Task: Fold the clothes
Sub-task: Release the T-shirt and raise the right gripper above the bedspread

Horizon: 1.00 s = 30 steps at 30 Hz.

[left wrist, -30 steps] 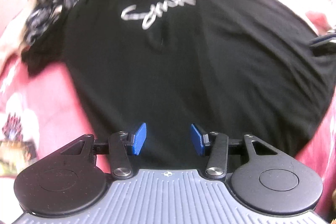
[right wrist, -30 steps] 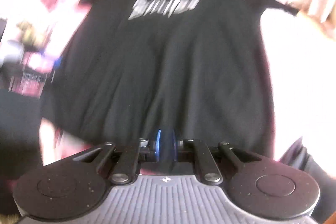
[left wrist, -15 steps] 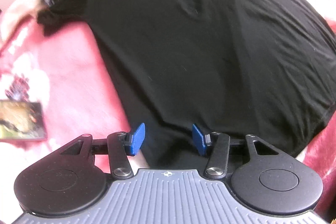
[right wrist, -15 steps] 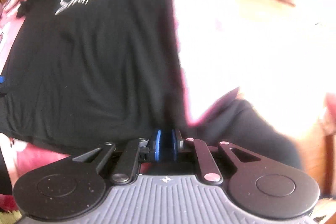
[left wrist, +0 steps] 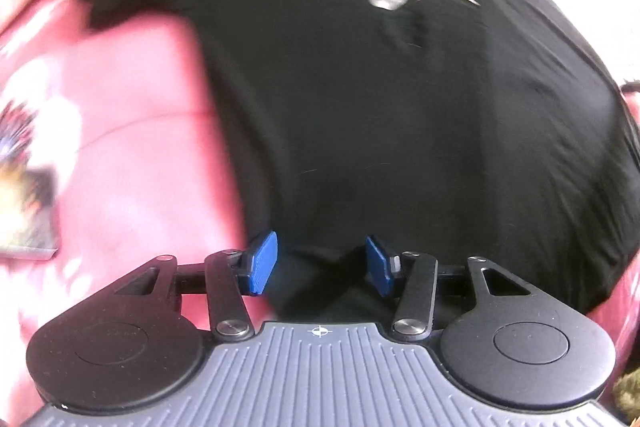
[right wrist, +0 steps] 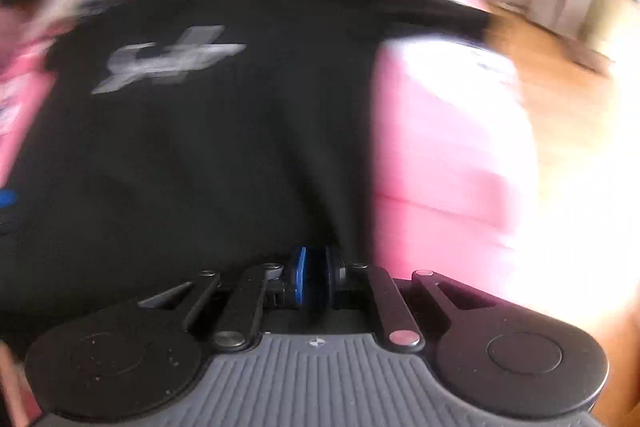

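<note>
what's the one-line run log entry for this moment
task: fold clothes | left tool: open at hem of black t-shirt | right tool: shut on black t-shirt hem | surface: pink bedspread

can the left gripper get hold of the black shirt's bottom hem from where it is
Probably yes: the left gripper has its jaws open with the black shirt hem between them, and nothing in the way.

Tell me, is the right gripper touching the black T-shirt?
Touching: right wrist view shows the right gripper shut on the black T-shirt hem.

Black tongs (left wrist: 320, 265) (right wrist: 312, 277), blue ribbed pads (left wrist: 262, 263), grey ridged housing, silver pivots.
</note>
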### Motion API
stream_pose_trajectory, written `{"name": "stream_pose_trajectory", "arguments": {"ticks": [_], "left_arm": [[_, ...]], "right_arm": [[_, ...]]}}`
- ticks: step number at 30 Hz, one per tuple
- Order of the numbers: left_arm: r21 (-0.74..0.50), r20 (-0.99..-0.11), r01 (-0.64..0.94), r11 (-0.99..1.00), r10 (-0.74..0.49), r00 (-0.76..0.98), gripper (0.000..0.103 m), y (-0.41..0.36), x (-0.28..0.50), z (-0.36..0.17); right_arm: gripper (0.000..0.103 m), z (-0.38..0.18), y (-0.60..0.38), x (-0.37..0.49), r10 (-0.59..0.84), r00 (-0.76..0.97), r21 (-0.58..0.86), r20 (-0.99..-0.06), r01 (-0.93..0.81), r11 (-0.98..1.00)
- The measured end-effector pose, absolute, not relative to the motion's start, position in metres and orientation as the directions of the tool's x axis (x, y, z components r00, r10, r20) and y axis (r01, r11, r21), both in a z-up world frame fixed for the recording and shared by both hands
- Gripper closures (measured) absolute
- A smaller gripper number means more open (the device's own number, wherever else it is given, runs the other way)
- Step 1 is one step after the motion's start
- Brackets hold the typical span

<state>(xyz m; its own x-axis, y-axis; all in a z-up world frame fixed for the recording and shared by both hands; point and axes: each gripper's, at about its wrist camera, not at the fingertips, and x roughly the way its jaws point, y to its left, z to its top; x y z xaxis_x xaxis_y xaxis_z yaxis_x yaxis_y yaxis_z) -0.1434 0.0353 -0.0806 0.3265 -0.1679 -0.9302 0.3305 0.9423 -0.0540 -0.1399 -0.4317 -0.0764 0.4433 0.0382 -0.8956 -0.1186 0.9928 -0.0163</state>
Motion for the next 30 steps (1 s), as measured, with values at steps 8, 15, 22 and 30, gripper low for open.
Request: {"name": "stream_pose_trajectory", "arguments": {"ticks": [8, 15, 22, 30], "left_arm": [[-0.078, -0.882, 0.478, 0.875, -0.285, 0.377, 0.054, -0.006, -0.102, -0.070], [-0.072, -0.876, 0.415, 0.907, -0.256, 0.408, 0.053, 0.023, -0.100, -0.094], [-0.090, -0.846, 0.354, 0.931, -0.260, 0.466, 0.053, 0.037, -0.097, -0.076], [-0.019, -0.863, 0.379, 0.925, -0.207, 0.461, 0.053, 0.011, -0.067, -0.094]], "right_arm": [[0.092, -0.047, -0.401, -0.087, 0.174, 0.529, 0.057, -0.831, -0.229, 0.972], [0.094, -0.090, -0.370, -0.058, 0.211, 0.471, 0.102, -0.856, -0.245, 0.964], [0.093, -0.063, -0.438, -0.058, -0.019, 0.551, -0.030, -0.834, -0.011, 1.000], [0.094, -0.088, -0.360, -0.004, 0.129, 0.529, 0.028, -0.839, -0.194, 0.981]]}}
